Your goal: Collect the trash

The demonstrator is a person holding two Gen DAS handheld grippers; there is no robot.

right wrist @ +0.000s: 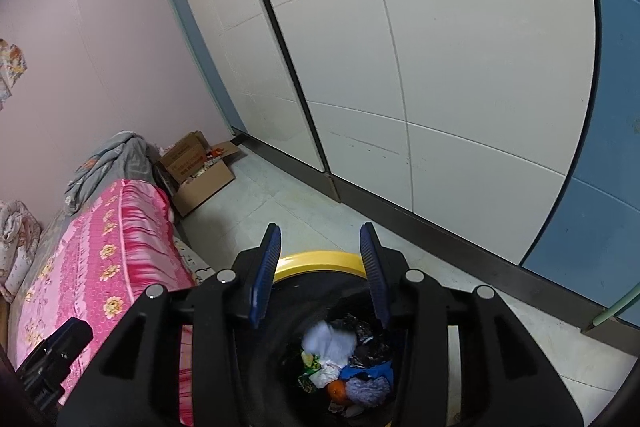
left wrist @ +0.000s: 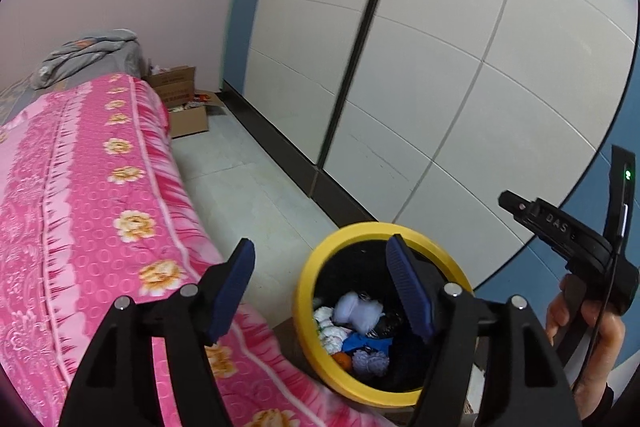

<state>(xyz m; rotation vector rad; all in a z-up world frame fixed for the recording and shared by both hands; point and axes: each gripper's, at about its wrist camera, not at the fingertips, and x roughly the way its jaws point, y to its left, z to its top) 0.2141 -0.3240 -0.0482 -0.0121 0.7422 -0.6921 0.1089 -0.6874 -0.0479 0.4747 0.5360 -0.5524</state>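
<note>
A trash bin with a yellow rim (left wrist: 340, 239) and a black liner stands on the floor beside the bed. Inside it lie several bits of trash: a pale crumpled wad (left wrist: 360, 311), blue scraps (left wrist: 366, 343) and an orange piece (left wrist: 342, 359). My left gripper (left wrist: 324, 267) hangs open above the bin's left side with nothing between its blue pads. My right gripper (right wrist: 322, 259) is open straight over the same yellow-rimmed bin (right wrist: 316, 263), and the pale wad (right wrist: 330, 341) lies loose below its fingers. The right gripper's body (left wrist: 568, 235), held by a hand (left wrist: 592, 339), shows at the right of the left wrist view.
A bed with a pink flowered cover (left wrist: 80, 207) fills the left side, close against the bin. Open cardboard boxes (right wrist: 200, 171) sit at the far end of the tiled floor (left wrist: 248, 179). White wardrobe doors (left wrist: 420, 67) run along the right, with a blue wall (right wrist: 592, 207) beyond.
</note>
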